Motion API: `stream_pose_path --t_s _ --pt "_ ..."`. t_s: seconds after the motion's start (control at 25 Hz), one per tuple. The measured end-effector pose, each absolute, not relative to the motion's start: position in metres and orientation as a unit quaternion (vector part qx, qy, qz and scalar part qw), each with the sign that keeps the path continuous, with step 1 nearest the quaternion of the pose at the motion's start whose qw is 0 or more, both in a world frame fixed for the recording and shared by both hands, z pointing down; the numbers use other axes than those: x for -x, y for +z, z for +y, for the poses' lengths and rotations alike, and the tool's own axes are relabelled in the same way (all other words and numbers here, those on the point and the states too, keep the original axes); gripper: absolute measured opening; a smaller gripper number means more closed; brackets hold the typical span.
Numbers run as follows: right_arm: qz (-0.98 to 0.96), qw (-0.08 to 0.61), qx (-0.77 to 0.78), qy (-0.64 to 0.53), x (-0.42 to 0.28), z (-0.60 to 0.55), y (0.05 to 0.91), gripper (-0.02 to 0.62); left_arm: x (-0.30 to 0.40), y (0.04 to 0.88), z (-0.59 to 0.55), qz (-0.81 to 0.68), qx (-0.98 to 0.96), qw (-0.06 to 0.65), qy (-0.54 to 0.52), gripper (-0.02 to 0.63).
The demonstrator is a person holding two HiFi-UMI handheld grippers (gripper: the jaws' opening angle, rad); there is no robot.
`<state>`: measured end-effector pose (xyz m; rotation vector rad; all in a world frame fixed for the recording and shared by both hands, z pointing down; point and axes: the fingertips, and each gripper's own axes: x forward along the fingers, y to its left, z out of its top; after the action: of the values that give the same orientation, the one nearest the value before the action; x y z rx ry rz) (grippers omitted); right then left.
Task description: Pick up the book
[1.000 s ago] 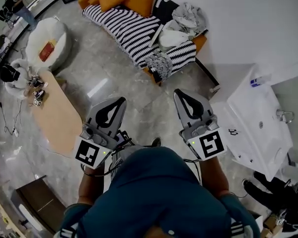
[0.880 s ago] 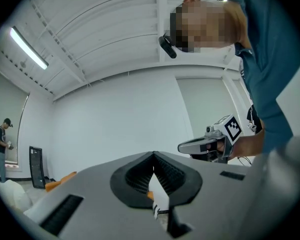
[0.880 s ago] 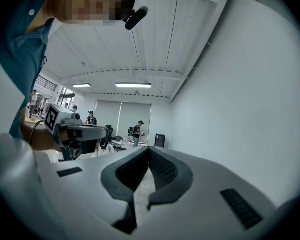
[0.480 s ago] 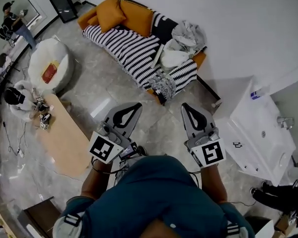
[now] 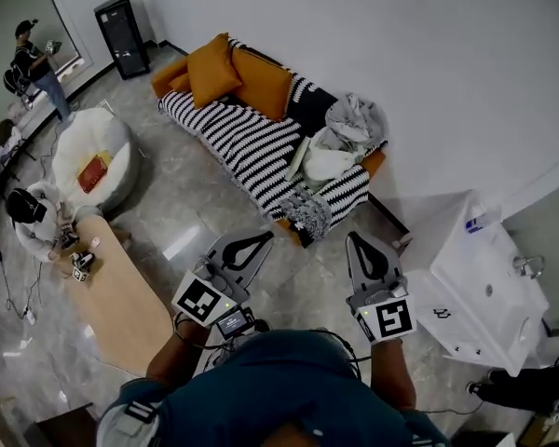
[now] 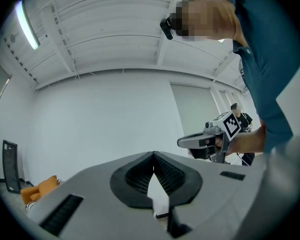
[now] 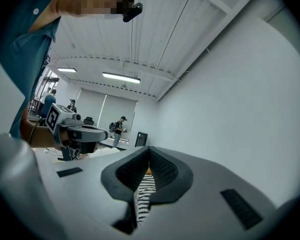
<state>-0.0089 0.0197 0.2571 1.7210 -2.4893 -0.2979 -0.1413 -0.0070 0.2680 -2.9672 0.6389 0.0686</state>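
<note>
Your left gripper and right gripper point level ahead, side by side, both pairs of jaws closed and empty.

No lettering or number can be read.

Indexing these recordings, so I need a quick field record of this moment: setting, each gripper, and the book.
setting: tiled room; striped sofa, white beanbag, wooden table
left gripper: fingers together, nothing between them, aimed toward the sofa
right gripper: same, alongside the left
book: not held; cannot tell which item it is
bystanders: people at the far left
</note>
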Motion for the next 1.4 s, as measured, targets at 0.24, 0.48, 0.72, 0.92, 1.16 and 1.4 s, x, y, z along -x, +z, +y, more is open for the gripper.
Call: stream_pose_path --t_s 0.24,0.48,0.72,0.92,1.16,1.4 --pt "-0.825 0.049 -0.557 -0.081 -0.015 -0.009 0.268 0.012 0.115 0.277 -0.033 0.218 0.975 0.041 0.008 0.003" --pt "-0.846 0.034 -0.526 -0.079 -0.051 -0.038 0.276 0.012 0.07 0.273 -0.057 0.246 0.968 0.055 0.003 0.003" --pt "-0.865 0.024 -0.496 -0.076 -0.085 -0.062 0.277 0.012 0.027 0.271 -0.075 0.268 0.961 0.06 -0.007 0.003" --pt "-0.872 0.012 -0.486 -0.061 -0.103 -0.08 0.279 0.012 0.01 0.272 -0.088 0.283 0.957 0.059 -0.015 0.004" --pt "-0.871 0.023 -0.487 -0.067 -0.103 -0.104 0.286 0.012 0.013 0.275 -0.114 0.282 0.958 0.054 -0.018 0.004" --pt "-0.855 0.034 -0.513 -0.072 -0.093 -0.13 0.28 0.012 0.018 0.278 -0.149 0.246 0.968 0.05 -0.008 0.003"
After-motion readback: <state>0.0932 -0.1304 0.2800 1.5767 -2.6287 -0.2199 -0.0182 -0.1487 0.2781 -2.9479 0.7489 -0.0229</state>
